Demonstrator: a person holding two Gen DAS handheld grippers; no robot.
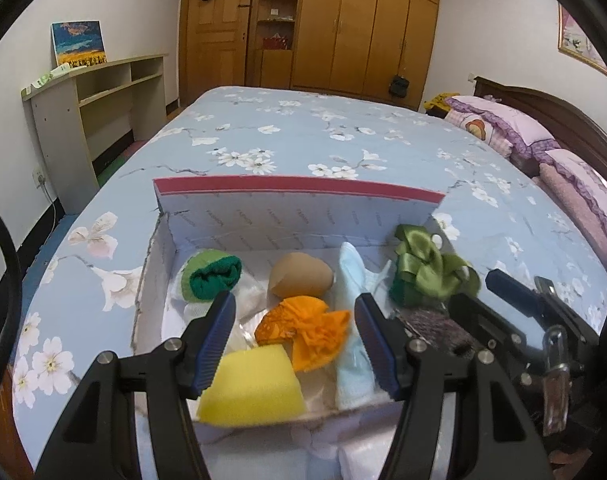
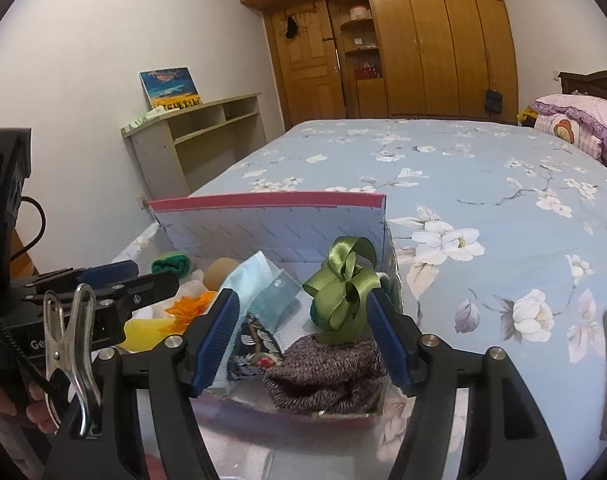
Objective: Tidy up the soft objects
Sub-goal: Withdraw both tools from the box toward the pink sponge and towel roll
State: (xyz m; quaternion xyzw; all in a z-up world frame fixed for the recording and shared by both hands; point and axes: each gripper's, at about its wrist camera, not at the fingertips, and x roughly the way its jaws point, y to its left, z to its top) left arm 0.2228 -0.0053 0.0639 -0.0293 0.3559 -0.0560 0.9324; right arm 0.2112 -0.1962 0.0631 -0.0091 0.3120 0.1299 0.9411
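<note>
On a floral blue bed [image 1: 343, 136] (wooden wardrobe [image 1: 363, 24] behind), open box [image 1: 295, 196] of soft items, both tools parted, empty.

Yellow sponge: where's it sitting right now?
The yellow sponge lies in the box, against its near edge on the left side in the left wrist view, just in front of the orange fabric flower.

Glossy satin ribbon [image 2: 343, 280]; matt foam sponge [image 1: 251, 388]
</note>
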